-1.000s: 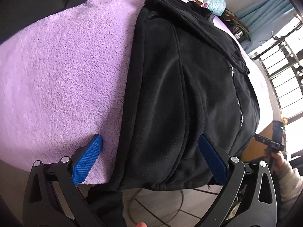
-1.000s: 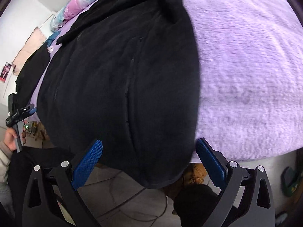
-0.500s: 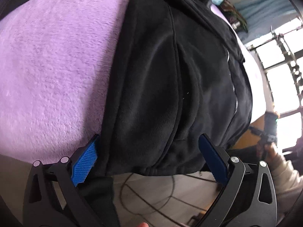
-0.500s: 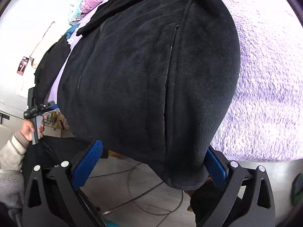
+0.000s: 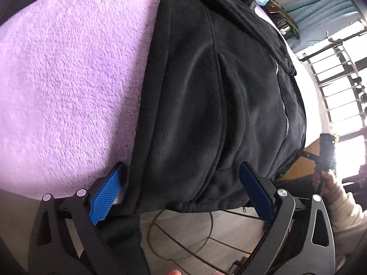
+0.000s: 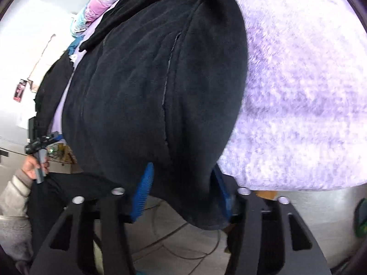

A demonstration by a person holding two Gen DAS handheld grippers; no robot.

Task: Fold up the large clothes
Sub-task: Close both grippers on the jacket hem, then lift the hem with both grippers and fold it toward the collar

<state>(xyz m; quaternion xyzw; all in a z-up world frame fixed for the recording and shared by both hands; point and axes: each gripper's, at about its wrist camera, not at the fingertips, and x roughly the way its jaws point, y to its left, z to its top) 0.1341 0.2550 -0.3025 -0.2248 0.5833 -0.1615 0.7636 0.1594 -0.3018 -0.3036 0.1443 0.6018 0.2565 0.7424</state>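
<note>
**A:** Two grippers at the near hem of the black fleece jacket (image 5: 206, 114), both pointing down at it. Status?

**B:** Left gripper (image 5: 181, 188): jaws wide apart, blue pads straddling the hem. Left pad (image 5: 106, 197) sits at the jacket's side edge, lower left of frame; I can't tell if it touches. Right pad (image 5: 257, 194) is over the fleece, lower right. Nothing pinched.

**A:** Right one?

**B:** Right gripper (image 6: 181, 190): jaws have just been closing, with the jacket's corner between them. In the right wrist view the hem corner (image 6: 195, 206) bulges down between the blue pads, lower centre of frame. Both pads look tight against the fabric, so I read it as clamped on the jacket.

**A:** Where's the jacket overall?

**B:** Flat on the lilac fuzzy blanket (image 5: 64, 80), which covers the bed. Zipper (image 5: 284, 105) runs up the right of the left wrist frame, closed as far as visible. Hem hangs slightly over the bed edge, above tiled floor and a dark cable (image 5: 183, 240).

**A:** Anything else in frame?

**B:** Patterned pink-and-blue bedding (image 6: 101, 9) upper left of the right view. Barred window (image 5: 339, 80) at the right edge of the left view. Each camera catches the person's other hand (image 6: 32, 167) in a pale sleeve, gripping the opposite handle.
</note>
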